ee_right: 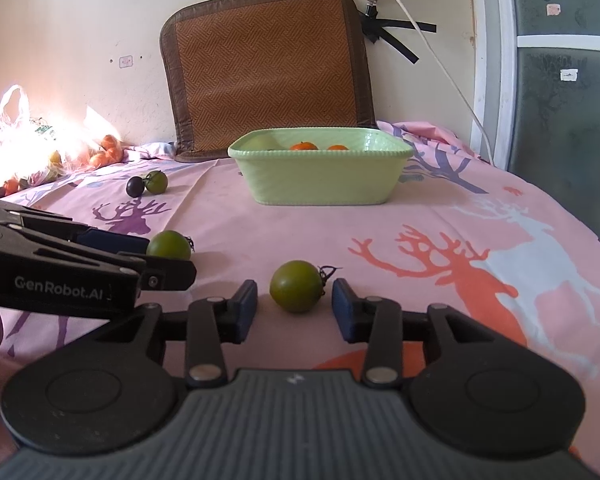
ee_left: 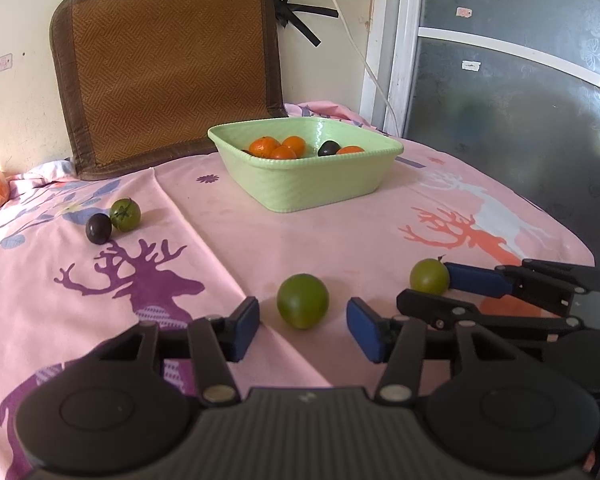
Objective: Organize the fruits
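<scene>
Two green tomatoes lie side by side on the pink deer-print cloth. One green tomato [ee_left: 302,306] sits between the blue pads of my left gripper [ee_left: 303,322], which is open with a gap on each side. The other green tomato [ee_right: 297,286] lies just ahead of my right gripper [ee_right: 294,306], also open and not touching it. Each gripper shows from the side in the other's view. Farther back stands a light green basket [ee_left: 300,188] holding several oranges [ee_left: 278,147] and a dark plum [ee_left: 329,148]. At the left lie a dark plum [ee_left: 98,229] and a third green tomato [ee_left: 125,215].
A woven brown mat [ee_left: 168,68] leans on the wall behind the basket. A plastic bag of fruit [ee_right: 28,148] lies at the far left. A white power cable [ee_left: 360,52] hangs beside a frosted glass door [ee_left: 520,100]. The table edge curves away at the right.
</scene>
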Demonstrator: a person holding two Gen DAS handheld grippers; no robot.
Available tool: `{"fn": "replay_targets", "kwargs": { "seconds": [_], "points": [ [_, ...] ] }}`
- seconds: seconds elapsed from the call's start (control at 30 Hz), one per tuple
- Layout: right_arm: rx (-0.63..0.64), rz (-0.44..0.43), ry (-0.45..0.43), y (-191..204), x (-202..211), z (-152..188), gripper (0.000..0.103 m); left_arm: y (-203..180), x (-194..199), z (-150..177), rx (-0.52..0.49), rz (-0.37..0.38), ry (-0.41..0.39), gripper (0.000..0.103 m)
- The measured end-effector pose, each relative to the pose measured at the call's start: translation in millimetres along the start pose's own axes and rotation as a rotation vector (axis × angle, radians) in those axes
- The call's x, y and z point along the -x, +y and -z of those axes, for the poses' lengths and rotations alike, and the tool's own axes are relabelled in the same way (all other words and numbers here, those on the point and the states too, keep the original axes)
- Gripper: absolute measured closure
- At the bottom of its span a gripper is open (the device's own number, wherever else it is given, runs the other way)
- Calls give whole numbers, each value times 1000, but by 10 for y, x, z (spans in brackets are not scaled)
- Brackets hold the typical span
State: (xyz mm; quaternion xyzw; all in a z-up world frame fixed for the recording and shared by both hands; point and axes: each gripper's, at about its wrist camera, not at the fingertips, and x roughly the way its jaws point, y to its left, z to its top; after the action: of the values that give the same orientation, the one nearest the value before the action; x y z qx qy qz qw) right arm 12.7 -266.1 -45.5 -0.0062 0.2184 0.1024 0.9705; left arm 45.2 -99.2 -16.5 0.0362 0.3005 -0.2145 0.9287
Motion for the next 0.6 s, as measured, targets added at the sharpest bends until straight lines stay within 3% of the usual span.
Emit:
{"fn": "replay_targets", "kwargs": {
  "seconds": [0.6],
  "points": [
    [-1,16,-11,25,10,26,58,2,13,7,3,-2,-3,53]
  ]
}}
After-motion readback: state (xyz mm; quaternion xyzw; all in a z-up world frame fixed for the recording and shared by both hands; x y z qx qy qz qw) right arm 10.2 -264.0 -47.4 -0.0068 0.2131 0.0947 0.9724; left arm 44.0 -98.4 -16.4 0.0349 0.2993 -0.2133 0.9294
